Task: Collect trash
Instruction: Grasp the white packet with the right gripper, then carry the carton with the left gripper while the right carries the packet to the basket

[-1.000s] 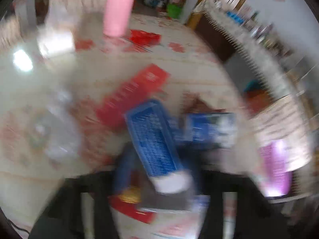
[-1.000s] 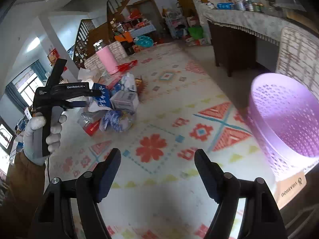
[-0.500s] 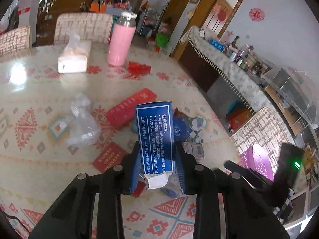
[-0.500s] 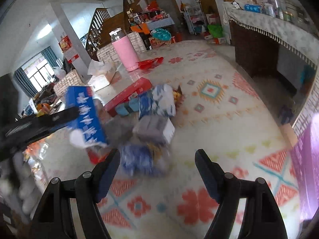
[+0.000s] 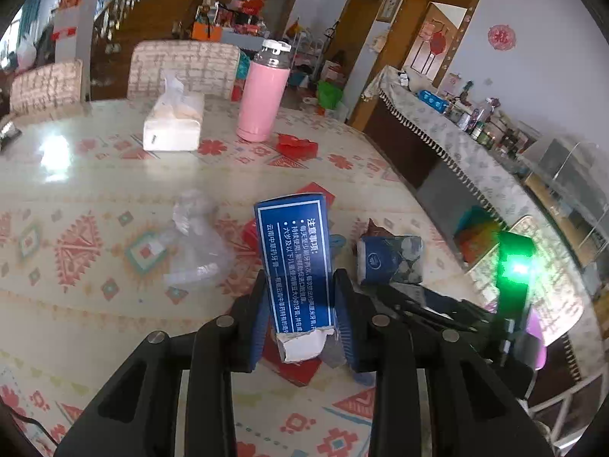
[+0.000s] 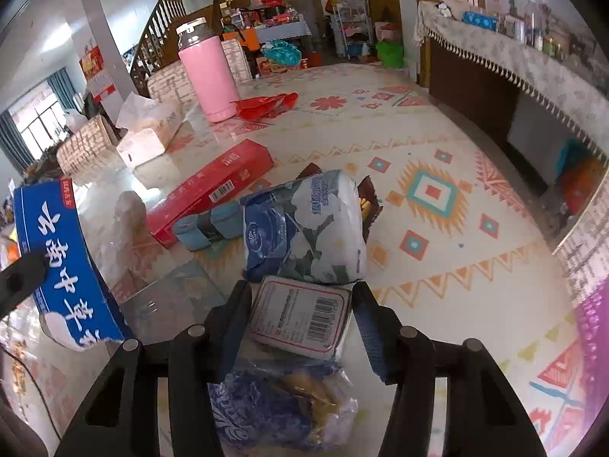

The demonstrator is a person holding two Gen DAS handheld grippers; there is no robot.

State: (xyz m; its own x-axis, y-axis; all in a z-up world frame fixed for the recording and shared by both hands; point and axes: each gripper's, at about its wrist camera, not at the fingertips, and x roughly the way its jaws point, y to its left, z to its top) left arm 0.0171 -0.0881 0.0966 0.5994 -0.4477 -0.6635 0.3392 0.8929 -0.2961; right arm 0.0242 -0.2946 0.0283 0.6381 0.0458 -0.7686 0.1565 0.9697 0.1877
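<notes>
My left gripper [image 5: 300, 304] is shut on a blue toothpaste box [image 5: 295, 262] and holds it upright above the table; the box also shows at the left of the right wrist view [image 6: 64, 262]. My right gripper [image 6: 300, 304] is open, its fingers either side of a small white pack with a barcode [image 6: 300, 316]. A blue-and-white tissue pack [image 6: 308, 228] lies just beyond it, and a crumpled blue wrapper [image 6: 281, 403] just below. A red box [image 6: 213, 186] and a clear plastic bag [image 5: 194, 243] lie further off.
A pink flask [image 5: 262, 95], a tissue box [image 5: 173, 123] and a red wrapper [image 5: 297, 146] stand at the far side of the table [image 5: 76, 175]. A purple basket [image 6: 593, 342] sits low at the right, beyond the table edge. A sideboard [image 6: 514, 61] runs along the right.
The left gripper has lifted the blue box off the pile and steadied. The right gripper has swung left from the basket and come down over the trash pile.
</notes>
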